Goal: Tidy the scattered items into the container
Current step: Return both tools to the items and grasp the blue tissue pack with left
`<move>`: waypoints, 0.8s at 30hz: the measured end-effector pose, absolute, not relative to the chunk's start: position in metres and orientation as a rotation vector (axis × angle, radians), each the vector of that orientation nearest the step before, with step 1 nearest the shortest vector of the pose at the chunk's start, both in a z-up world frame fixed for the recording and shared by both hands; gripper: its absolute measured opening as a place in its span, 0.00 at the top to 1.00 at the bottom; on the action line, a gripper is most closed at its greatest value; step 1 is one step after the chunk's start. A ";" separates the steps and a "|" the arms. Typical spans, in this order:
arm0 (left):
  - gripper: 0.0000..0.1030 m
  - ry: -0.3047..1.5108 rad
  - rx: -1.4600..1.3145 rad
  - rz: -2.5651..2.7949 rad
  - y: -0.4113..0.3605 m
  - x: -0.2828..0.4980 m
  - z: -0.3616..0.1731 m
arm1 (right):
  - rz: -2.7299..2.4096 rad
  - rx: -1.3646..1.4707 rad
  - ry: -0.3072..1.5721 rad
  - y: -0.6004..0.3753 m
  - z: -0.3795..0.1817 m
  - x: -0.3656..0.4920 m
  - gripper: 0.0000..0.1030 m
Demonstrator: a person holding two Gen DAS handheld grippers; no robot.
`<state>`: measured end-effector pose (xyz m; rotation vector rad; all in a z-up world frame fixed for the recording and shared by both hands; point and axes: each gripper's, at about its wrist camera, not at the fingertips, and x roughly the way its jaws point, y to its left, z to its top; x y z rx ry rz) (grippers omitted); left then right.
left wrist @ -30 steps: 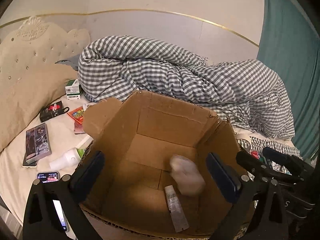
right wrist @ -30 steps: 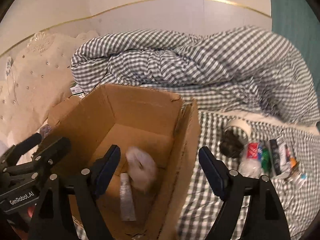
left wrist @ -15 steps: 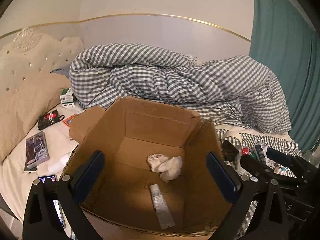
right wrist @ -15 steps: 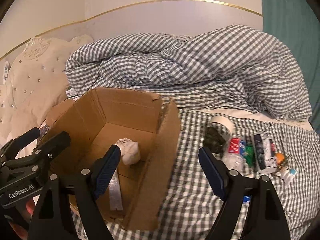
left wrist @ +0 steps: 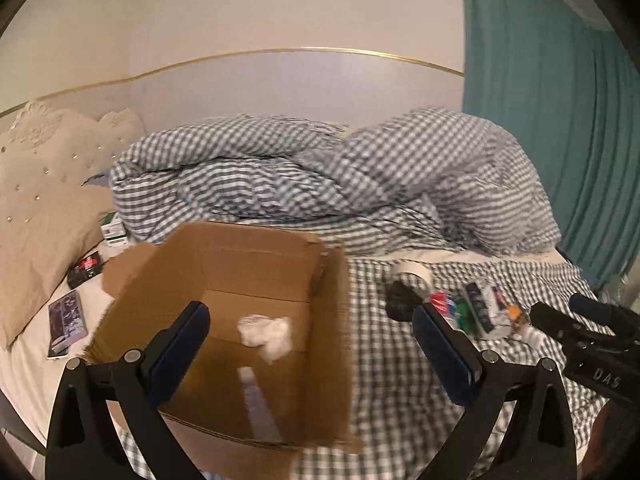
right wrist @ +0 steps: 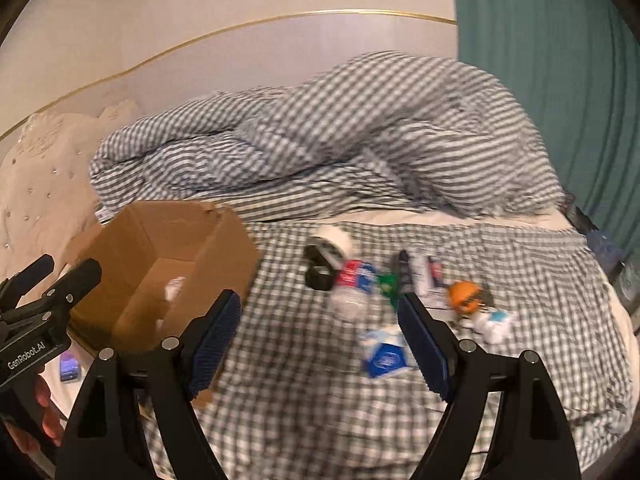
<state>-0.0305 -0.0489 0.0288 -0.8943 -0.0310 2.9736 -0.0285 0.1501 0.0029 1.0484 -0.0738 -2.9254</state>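
Note:
An open cardboard box [left wrist: 256, 256] [right wrist: 160, 232] stands on the bed and holds a crumpled white cloth [left wrist: 266, 332] and a white tube [left wrist: 258, 404]. My left gripper [left wrist: 316, 356] is open and empty above the box's right wall. My right gripper [right wrist: 320, 340] is open and empty over the checked sheet, right of the box. Scattered items lie ahead of it: a tape roll [right wrist: 332, 240], a black object [right wrist: 318, 276], a plastic bottle [right wrist: 352, 284], an orange ball [right wrist: 464, 296], a blue-white packet [right wrist: 384, 354].
A bunched checked duvet [left wrist: 320, 184] lies behind the box. On the cream sheet left of the box are a booklet [left wrist: 66, 320], a black item [left wrist: 86, 268] and a green-white carton [left wrist: 112, 228]. A teal curtain [left wrist: 560, 120] hangs at right.
Both grippers have pulled back and swung right, away from the box. The white cloth fell and now rests in the box. More items on the checked sheet have come into view.

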 end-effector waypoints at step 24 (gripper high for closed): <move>0.00 0.006 -0.976 2.831 0.110 -0.060 -0.055 | -3.015 1.236 -0.205 0.345 -0.073 -0.010 0.22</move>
